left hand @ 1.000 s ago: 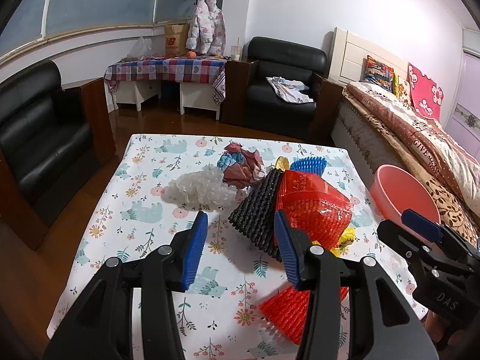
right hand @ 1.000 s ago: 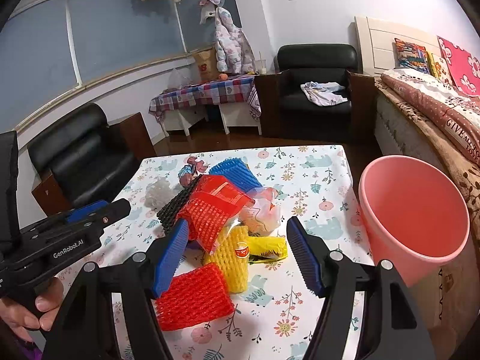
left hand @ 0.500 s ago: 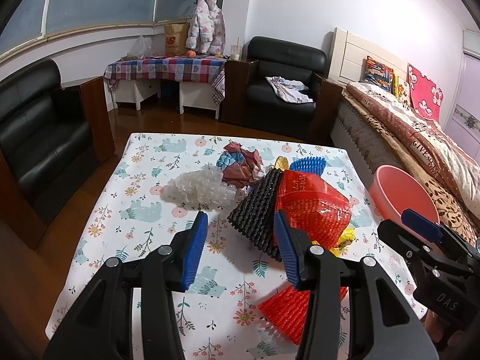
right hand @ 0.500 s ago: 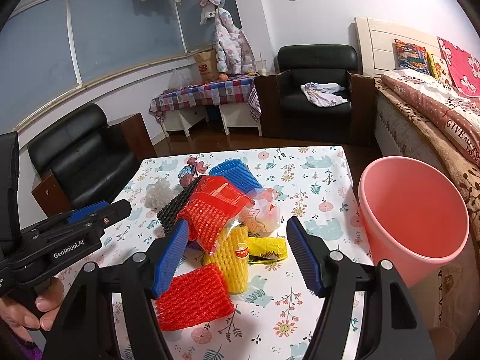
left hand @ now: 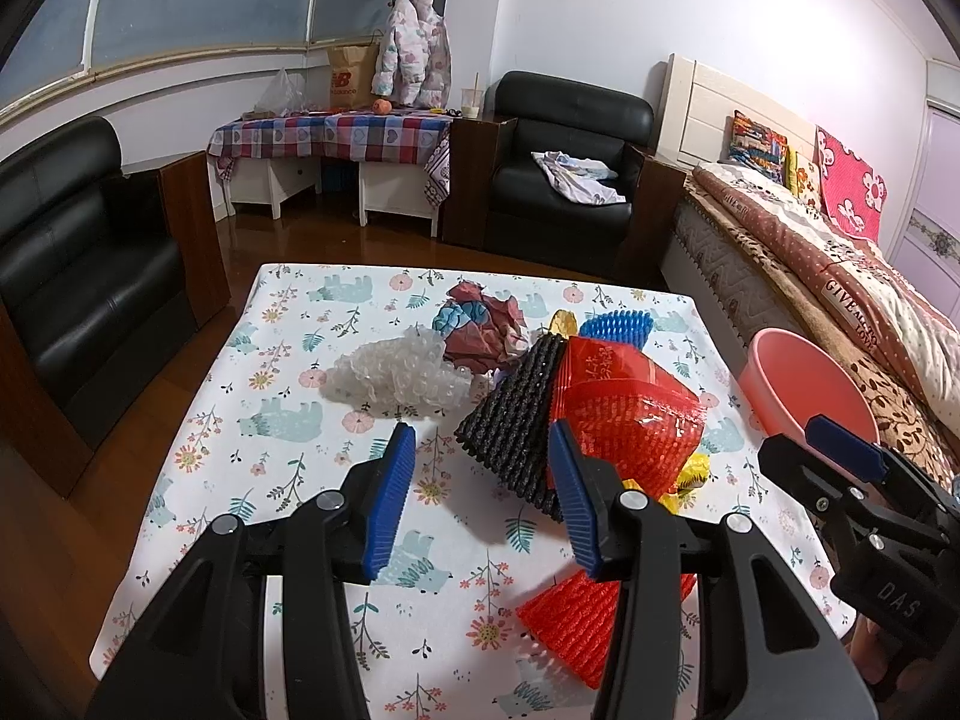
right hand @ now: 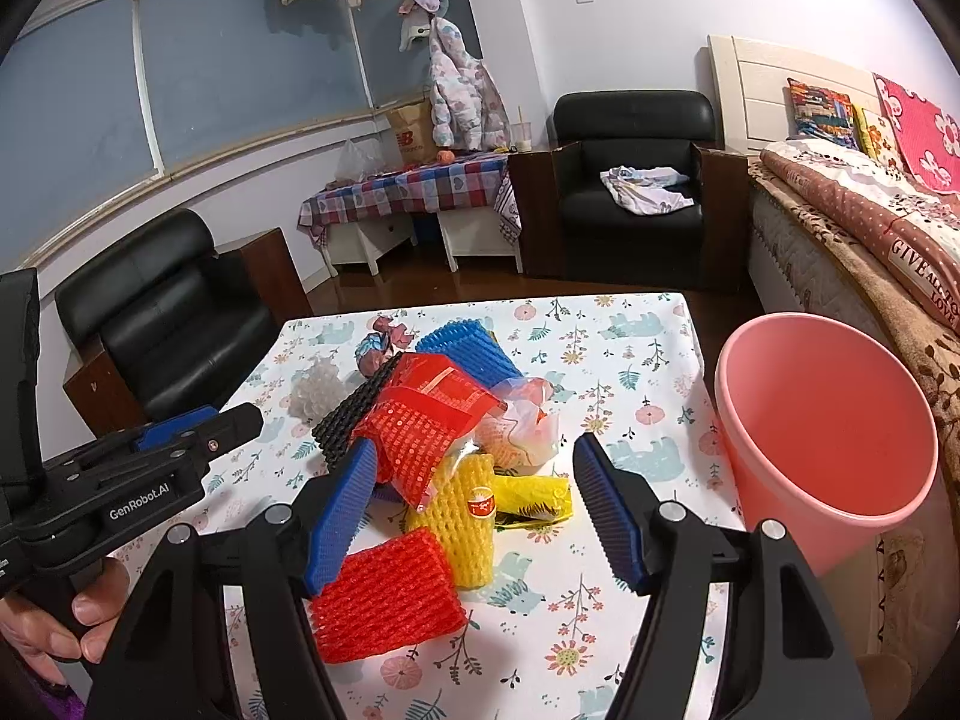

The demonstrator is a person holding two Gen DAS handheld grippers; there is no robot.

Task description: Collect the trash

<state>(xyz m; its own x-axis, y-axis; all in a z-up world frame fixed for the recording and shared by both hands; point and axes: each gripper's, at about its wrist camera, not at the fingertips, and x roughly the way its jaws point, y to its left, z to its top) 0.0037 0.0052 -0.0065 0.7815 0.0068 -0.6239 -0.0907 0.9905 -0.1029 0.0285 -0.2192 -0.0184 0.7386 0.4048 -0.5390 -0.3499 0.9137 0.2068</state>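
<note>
Trash sits heaped mid-frame, bin at right; both grippers hover empty, jaws apart. A careless grab could tumble the tangled nets.

Black hand-held gripper — blue pads

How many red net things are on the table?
2. One red net sleeve lies nearest, at the table's front. The other red net is in a bag atop the pile, beside the black net. More may hide underneath.
</note>
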